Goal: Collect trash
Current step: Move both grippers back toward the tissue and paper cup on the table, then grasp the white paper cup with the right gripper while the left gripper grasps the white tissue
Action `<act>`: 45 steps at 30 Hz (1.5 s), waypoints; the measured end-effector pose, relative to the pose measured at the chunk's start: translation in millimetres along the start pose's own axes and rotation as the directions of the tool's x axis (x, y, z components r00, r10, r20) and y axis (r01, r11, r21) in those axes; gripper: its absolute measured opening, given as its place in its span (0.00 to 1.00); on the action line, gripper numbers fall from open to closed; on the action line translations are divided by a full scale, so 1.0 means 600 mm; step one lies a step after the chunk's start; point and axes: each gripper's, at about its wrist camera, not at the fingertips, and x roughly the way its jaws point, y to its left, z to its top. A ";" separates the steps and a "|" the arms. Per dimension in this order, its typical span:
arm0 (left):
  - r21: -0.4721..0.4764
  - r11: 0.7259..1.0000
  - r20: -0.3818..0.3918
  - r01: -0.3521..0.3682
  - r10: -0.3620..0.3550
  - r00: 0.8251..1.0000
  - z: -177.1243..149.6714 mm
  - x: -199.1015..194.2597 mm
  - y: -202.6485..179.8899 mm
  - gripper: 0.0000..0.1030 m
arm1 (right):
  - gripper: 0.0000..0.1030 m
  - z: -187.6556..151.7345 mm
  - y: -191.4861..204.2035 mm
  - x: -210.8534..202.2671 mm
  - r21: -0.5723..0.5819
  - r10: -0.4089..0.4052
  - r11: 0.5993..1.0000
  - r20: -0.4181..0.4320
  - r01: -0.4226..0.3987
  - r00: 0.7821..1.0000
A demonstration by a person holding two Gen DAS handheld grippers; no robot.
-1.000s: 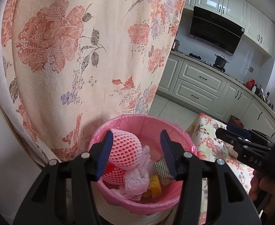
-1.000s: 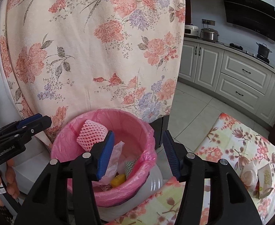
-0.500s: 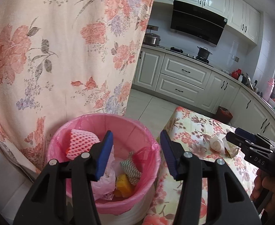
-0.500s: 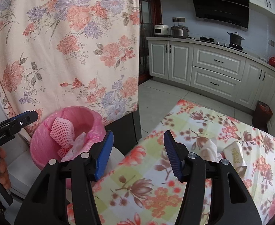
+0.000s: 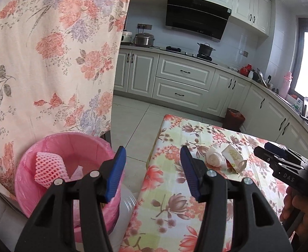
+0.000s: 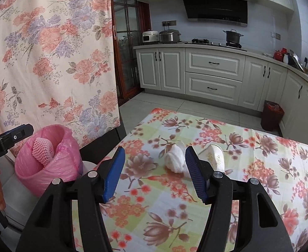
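A white crumpled tissue wad and a small white paper carton lie side by side on the floral tablecloth. My right gripper hovers short of them, its jaws opening with nothing between them. In the left wrist view the tissue wad and carton sit beyond my left gripper, which is open and empty above the table's left edge. A pink-lined trash bin at lower left holds a pink foam fruit net. The bin also shows in the right wrist view.
A floral curtain hangs behind the bin. White kitchen cabinets and a stove line the far wall. A small dark waste bin stands on the tiled floor beyond the table. A hand grips the right tool.
Both grippers have swung right, away from over the pink bin toward the table. The tissue wad and carton now sit ahead of the right gripper, whose jaws stand wider.
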 end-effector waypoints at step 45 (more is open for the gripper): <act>0.132 0.981 -0.185 0.142 -0.116 0.976 -0.012 0.260 -0.211 0.51 | 0.53 -0.073 -0.217 0.195 0.190 -0.011 0.980 -0.200 0.050 0.980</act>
